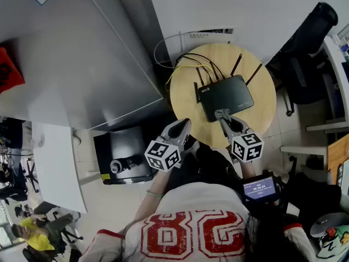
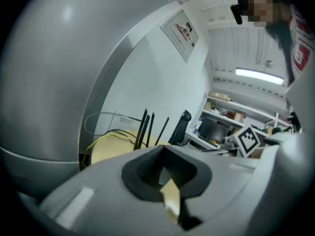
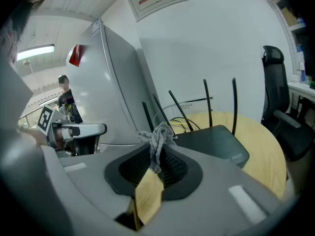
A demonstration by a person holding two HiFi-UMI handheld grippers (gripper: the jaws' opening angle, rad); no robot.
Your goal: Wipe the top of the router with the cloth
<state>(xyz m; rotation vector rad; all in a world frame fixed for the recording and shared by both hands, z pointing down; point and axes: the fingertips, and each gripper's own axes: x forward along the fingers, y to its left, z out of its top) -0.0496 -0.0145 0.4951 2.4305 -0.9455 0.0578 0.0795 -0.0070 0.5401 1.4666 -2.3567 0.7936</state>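
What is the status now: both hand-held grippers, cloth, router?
Left hand-held gripper shut, empty. Right hand-held gripper shut on cloth, at near edge of router. Router top bare, nothing in the way.

Round wooden desk (image 1: 188, 100) lay beneath and ahead of jaws | tall grey cabinet (image 1: 82, 53) stood left of jaws | white wall (image 1: 256, 10) rose beyond | black office chair (image 1: 305, 53) stood right | pale tiled floor (image 1: 103, 201) below | ceiling strip light (image 2: 258, 73) was lit
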